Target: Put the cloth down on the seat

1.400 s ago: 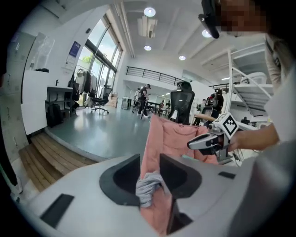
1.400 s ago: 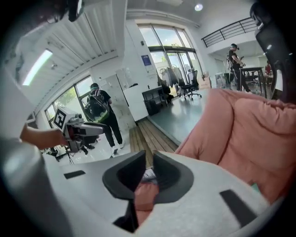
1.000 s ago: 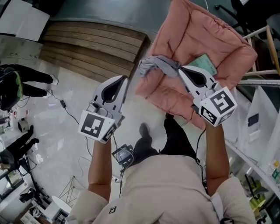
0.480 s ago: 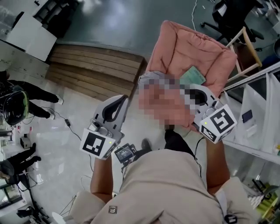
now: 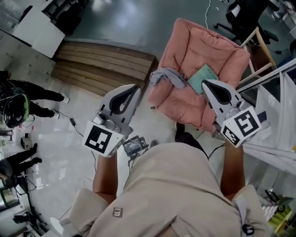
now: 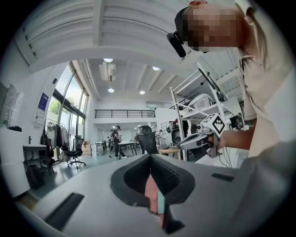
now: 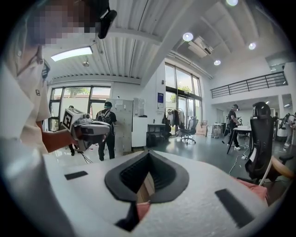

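Observation:
The grey cloth (image 5: 165, 76) lies crumpled on the left edge of the pink cushioned seat (image 5: 203, 46), next to a flat green item (image 5: 202, 78). My right gripper (image 5: 205, 82) hovers over the seat's front, just right of the cloth, shut with nothing in it. My left gripper (image 5: 135, 87) is left of the seat above the floor, shut and empty. In the left gripper view the jaws (image 6: 150, 159) meet, and the right gripper (image 6: 200, 139) shows beyond. In the right gripper view the jaws (image 7: 147, 157) are together, and the left gripper (image 7: 88, 129) is at left.
A wooden platform (image 5: 101, 60) lies left of the seat. A black office chair (image 5: 240, 14) and a wooden frame (image 5: 261, 48) stand behind it, and white shelving (image 5: 277, 115) runs along the right. People (image 5: 27, 95) stand at far left. Cables cross the floor.
The grey cloth was at my right gripper's tip above the seat; it now lies on the seat apart from it. The right gripper has drawn back to the right.

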`<state>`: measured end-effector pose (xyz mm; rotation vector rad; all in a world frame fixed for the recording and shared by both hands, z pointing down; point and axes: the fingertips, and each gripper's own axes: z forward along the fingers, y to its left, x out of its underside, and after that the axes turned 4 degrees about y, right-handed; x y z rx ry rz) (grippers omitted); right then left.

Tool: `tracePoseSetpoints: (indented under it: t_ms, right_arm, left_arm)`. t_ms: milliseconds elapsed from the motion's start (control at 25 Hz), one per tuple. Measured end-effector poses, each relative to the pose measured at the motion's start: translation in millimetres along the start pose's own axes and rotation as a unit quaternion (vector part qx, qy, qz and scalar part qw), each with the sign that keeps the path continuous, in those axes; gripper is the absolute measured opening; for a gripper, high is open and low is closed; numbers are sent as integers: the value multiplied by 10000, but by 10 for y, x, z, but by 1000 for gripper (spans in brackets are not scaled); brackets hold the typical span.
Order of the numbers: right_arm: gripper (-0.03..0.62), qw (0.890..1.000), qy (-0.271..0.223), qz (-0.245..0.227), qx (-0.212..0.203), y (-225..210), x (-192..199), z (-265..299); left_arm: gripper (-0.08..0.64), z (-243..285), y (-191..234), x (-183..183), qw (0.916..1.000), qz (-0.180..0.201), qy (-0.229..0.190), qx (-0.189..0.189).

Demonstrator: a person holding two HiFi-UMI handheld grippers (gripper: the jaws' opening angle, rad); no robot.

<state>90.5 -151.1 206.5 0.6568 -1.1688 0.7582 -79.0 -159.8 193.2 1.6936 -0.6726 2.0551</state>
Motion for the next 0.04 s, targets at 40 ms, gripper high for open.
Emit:
tracePoseSetpoints:
  t_ms: [40]
  right_arm:
    - [-9,10000,-2,-17,52,65,0,-73]
  left_arm:
    - [9,-83,-31,-14,10000,30,-16,6]
